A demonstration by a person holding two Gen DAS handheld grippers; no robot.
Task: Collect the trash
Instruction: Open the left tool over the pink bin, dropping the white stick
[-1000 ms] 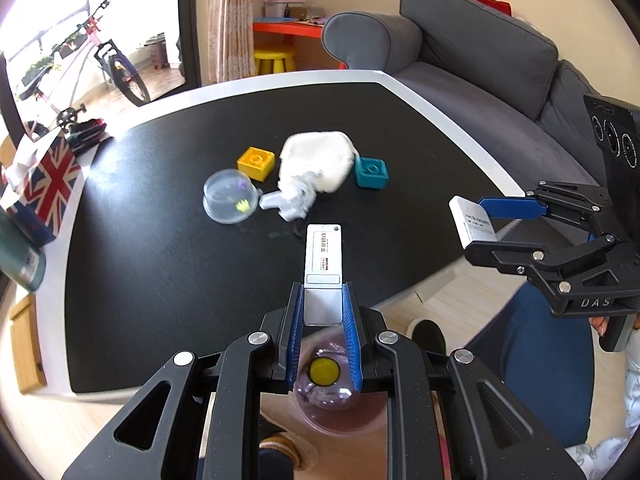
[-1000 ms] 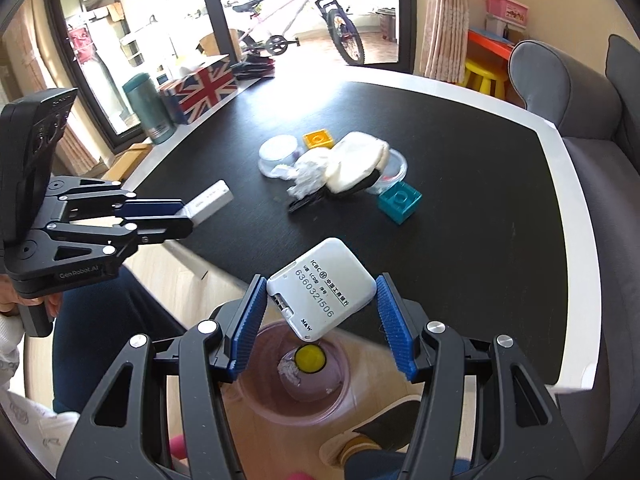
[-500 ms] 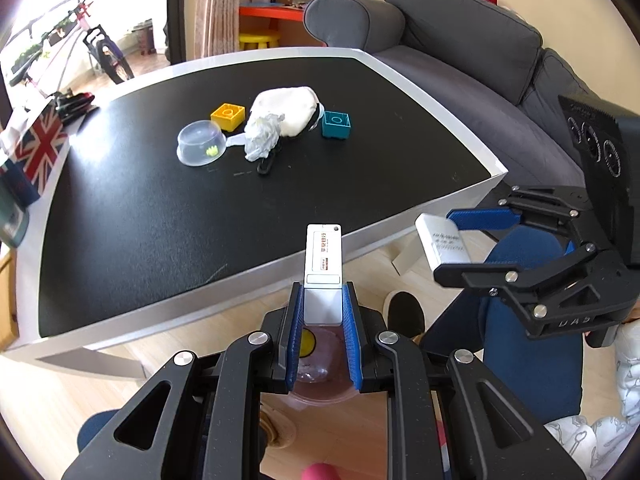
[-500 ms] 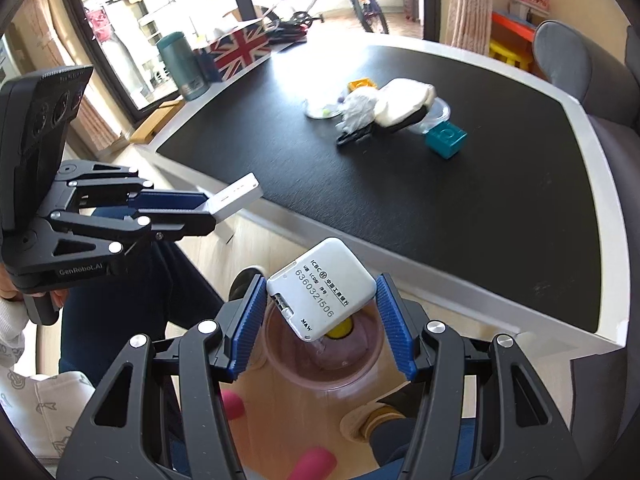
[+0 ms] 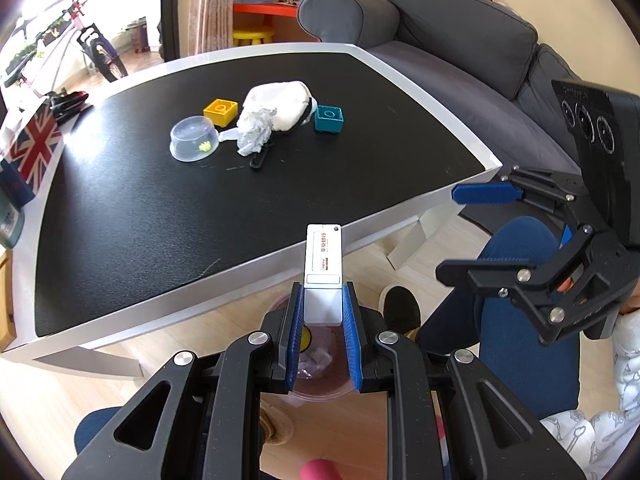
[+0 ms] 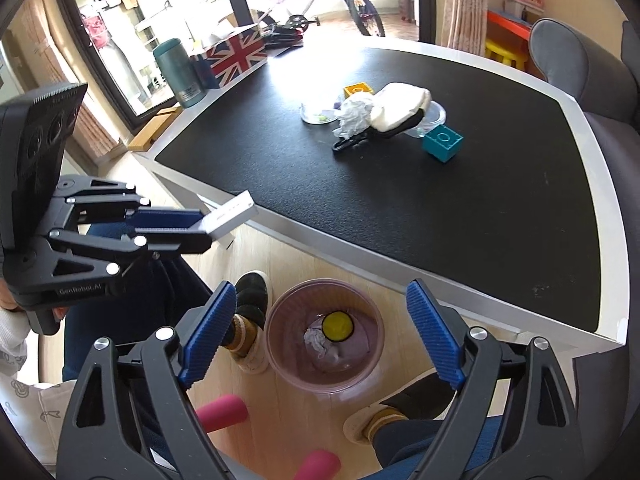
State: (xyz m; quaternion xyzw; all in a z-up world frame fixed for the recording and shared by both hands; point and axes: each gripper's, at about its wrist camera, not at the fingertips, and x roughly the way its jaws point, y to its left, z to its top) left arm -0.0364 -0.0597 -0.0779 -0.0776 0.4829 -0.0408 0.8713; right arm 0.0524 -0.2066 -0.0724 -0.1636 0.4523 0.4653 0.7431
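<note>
Above the round translucent bin [image 6: 325, 334], ribbed blue pads [image 6: 434, 334] stand apart.

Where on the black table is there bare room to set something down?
The near half of the table, from the front edge up to the cluster, is bare, as is the far right corner. It is crowded around the white pouch, crumpled paper, clear bowl and two blocks.

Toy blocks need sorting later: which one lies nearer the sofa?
The teal block, right of the white bundle; the yellow block lies left.
</note>
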